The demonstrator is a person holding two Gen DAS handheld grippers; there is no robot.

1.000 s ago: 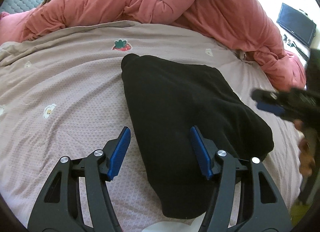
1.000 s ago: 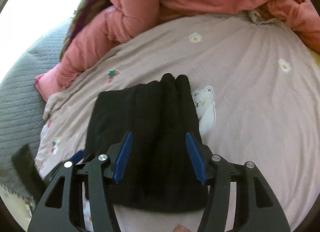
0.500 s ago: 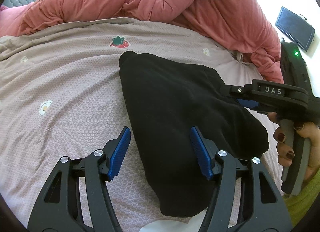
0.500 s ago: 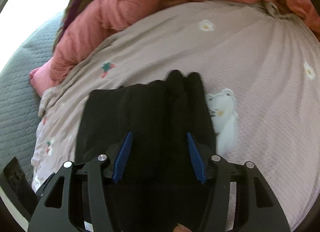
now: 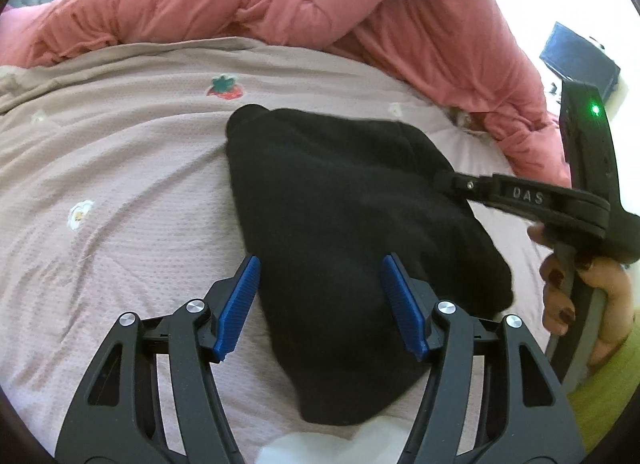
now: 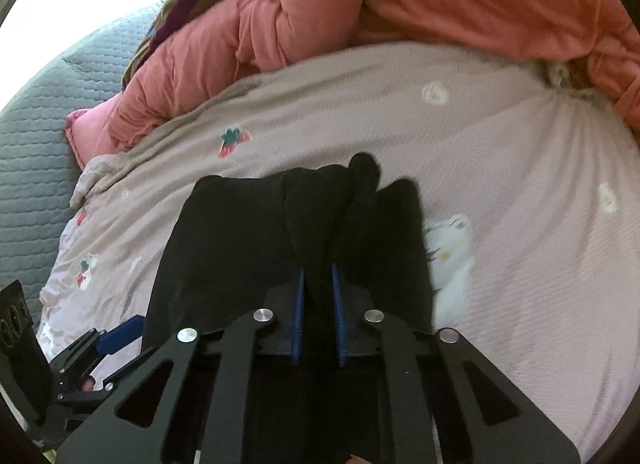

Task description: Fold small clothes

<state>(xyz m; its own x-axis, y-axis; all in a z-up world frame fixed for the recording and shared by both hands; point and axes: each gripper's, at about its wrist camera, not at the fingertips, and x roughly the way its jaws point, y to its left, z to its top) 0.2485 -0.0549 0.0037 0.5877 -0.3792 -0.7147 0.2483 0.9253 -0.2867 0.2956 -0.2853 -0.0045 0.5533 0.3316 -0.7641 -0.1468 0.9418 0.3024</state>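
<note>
- Daylight, bright; upper corners of both views blown out white.
- Strong fisheye curvature, dark vignette at rims.
- Right wrist view motion-blurred; left wrist view sharp.
- Black garment shows little detail.

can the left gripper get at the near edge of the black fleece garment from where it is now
Probably yes: the left gripper is open right over the black fleece garment, nothing in between; the right gripper pinches a fold farther right.

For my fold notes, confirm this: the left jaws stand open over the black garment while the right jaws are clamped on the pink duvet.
Not the pink duvet. The right wrist view shows the right gripper clamped on the black garment. The left gripper does stand open.
</note>
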